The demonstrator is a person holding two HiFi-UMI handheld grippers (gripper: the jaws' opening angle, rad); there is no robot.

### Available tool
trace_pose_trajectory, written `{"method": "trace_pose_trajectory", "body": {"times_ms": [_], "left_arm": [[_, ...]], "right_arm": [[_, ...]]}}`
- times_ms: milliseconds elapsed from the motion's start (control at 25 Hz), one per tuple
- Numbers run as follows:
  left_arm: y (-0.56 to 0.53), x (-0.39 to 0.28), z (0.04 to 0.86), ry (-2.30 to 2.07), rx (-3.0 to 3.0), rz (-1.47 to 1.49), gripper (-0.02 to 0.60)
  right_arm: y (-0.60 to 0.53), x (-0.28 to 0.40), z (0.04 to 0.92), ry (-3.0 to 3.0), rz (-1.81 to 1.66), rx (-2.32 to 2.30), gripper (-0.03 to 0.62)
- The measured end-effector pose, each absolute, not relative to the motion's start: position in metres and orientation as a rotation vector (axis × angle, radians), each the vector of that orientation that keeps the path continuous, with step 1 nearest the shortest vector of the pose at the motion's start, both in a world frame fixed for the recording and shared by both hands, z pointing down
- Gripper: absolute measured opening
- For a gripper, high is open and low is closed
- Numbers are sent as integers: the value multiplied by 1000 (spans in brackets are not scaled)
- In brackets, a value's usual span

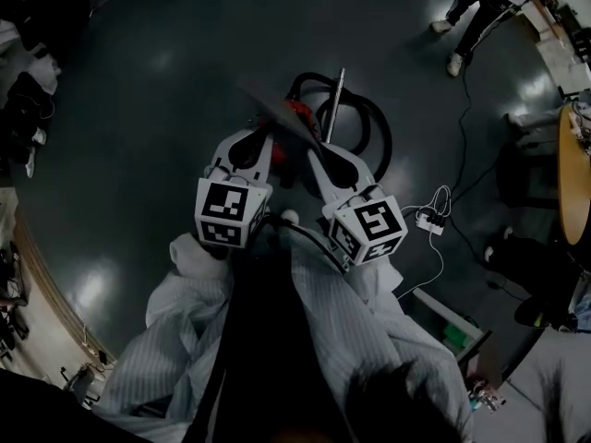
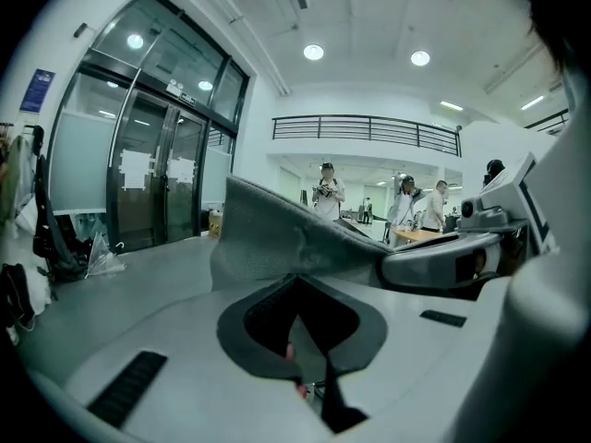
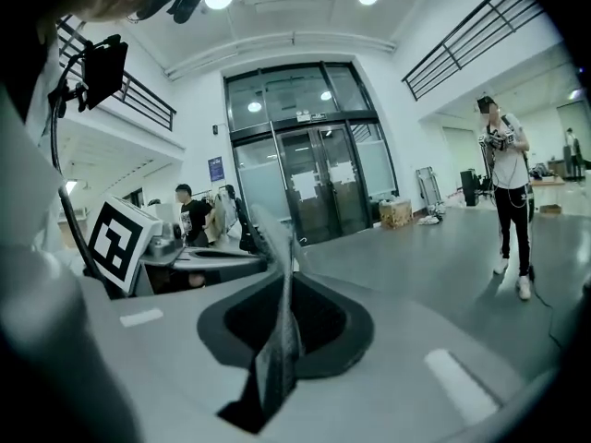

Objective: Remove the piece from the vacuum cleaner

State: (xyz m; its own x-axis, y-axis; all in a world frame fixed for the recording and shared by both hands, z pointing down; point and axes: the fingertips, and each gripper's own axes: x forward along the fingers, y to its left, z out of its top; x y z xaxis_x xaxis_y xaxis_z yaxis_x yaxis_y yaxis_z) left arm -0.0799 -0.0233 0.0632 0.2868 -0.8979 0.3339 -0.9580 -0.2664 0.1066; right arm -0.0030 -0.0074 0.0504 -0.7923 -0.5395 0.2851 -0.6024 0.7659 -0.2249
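Holding a thin grey piece [image 2: 277, 238] between two hand-held grippers, we stand over a vacuum cleaner [image 1: 295, 116] that lies on the dark floor [image 1: 138, 109] below.

The left gripper [image 2: 303, 270] has its jaws clamped fully together on one edge of the piece, which fans out above them like a stiff, slightly crumpled sheet of fabric. The right gripper [image 3: 284, 280] is pinched on another part of the same piece, seen edge-on as a narrow mesh strip standing between its jaws. Both grippers point toward each other, tips close together, with the piece spanning them.

From the head view the piece is a blurred grey band just above the vacuum's red body, near its coiled black hose [image 1: 374, 132] and metal tube [image 1: 338, 95]. We cannot tell whether it is fully free of the machine.

To do this step well, we judge that both grips should stay firm and move together, lifting straight away from the body. Pulling the two grippers apart or twisting them could crease or tear such a thin sheet. The hose loops lie close by and could snag a trailing edge.
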Motion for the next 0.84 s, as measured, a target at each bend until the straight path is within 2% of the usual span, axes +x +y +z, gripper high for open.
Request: {"method": "trace_pose_trajectory", "body": {"times_ms": [840], "left_arm": [[-32,-77,64,-1628,2294,322,5]], "right_arm": [[-15,-11,51,-2727,460,891,29]]}}
